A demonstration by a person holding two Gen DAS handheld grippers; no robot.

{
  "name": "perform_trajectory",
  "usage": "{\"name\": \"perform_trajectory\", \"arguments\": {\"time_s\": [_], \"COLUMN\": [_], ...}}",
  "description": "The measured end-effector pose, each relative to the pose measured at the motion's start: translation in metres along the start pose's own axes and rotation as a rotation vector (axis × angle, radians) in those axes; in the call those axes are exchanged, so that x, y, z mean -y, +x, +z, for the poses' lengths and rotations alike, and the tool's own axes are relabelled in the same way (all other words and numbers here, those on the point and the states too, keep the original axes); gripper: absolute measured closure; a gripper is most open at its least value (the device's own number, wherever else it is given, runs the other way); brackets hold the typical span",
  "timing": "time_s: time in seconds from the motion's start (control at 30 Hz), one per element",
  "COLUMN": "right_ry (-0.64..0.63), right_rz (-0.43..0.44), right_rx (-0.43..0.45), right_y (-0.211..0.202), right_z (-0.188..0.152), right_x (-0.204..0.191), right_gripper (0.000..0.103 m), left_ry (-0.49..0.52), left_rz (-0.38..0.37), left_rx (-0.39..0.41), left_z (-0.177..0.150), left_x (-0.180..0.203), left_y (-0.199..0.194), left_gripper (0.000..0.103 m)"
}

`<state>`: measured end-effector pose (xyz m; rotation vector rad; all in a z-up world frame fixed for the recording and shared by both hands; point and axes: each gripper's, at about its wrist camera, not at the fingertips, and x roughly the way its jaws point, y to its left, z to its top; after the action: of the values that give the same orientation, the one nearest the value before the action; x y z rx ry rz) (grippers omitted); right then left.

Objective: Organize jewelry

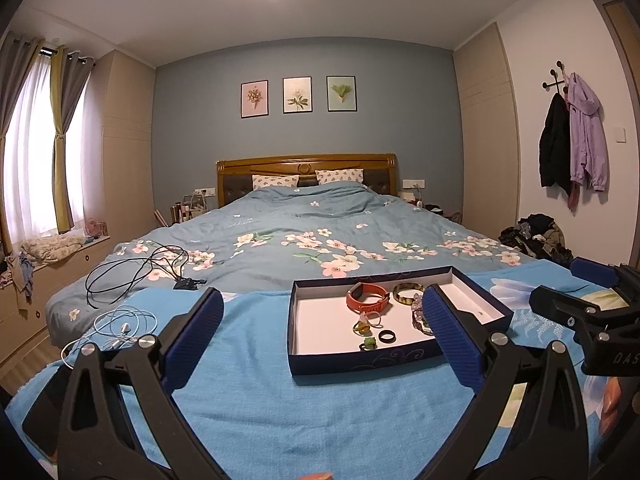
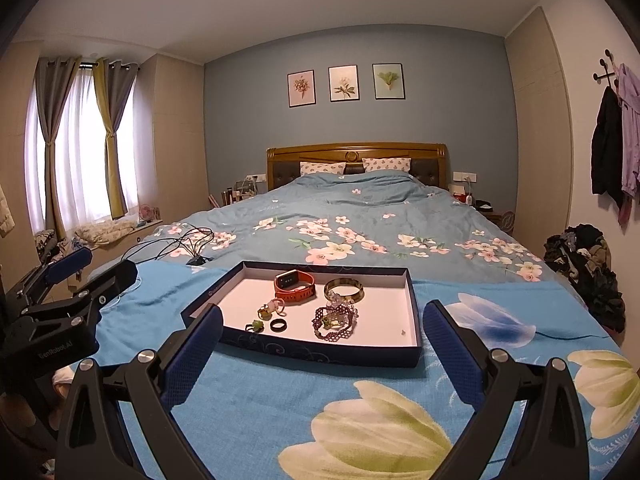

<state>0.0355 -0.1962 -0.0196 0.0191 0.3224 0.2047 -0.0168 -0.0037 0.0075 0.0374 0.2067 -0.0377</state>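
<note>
A shallow navy tray [image 2: 312, 354] with a white floor lies on a blue flowered cloth on the bed. In it are an orange smartwatch [image 2: 294, 286], a tortoiseshell bangle [image 2: 344, 289], a purple beaded bracelet [image 2: 334, 332], a black ring [image 2: 278, 325] and small green rings [image 2: 255, 326]. My right gripper [image 2: 323, 310] stands open just short of the tray's near rim, holding nothing. My left gripper [image 1: 320, 296] is open too, to the tray's [image 1: 360, 364] left front. Its right finger hides part of the bracelet [image 1: 418, 316].
Black cables [image 1: 140, 268] and white earphones [image 1: 120, 324] lie on the bed to the left of the cloth. A heap of dark clothes [image 2: 584, 264] sits on the floor at the right. The floral duvet [image 2: 360, 216] stretches back to the wooden headboard [image 2: 356, 152].
</note>
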Motion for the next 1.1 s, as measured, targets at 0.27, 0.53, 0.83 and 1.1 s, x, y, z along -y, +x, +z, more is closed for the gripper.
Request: {"name": "perform_trajectory", "arguments": {"time_s": [0.27, 0.53, 0.83, 1.1], "right_ry": [0.005, 0.008, 0.008, 0.012], "right_rz": [0.002, 0.006, 0.006, 0.007], "right_rx": [-0.008, -0.007, -0.009, -0.012], "right_y": [0.0009, 0.0012, 0.0024, 0.0027], "right_z": [-0.0011, -0.002, -0.0025, -0.0035], "right_x": [0.0012, 0.0013, 0.0017, 0.0015], "right_gripper": [0.006, 0.006, 0.006, 0.006], "left_ry": [-0.001, 0.0, -0.002, -0.001], "left_rz": [0.007, 0.007, 0.006, 0.008], "left_rx": [-0.002, 0.0, 0.001, 0.001], "left_z": [0.001, 0.0008, 0.0005, 0.0005], "left_x": [-0.0018, -0.0025, -0.0036, -0.0023], "left_y": [0.0012, 0.0006, 0.0013, 0.0005], "left_gripper": [0.005, 0.005, 0.005, 0.005]}}
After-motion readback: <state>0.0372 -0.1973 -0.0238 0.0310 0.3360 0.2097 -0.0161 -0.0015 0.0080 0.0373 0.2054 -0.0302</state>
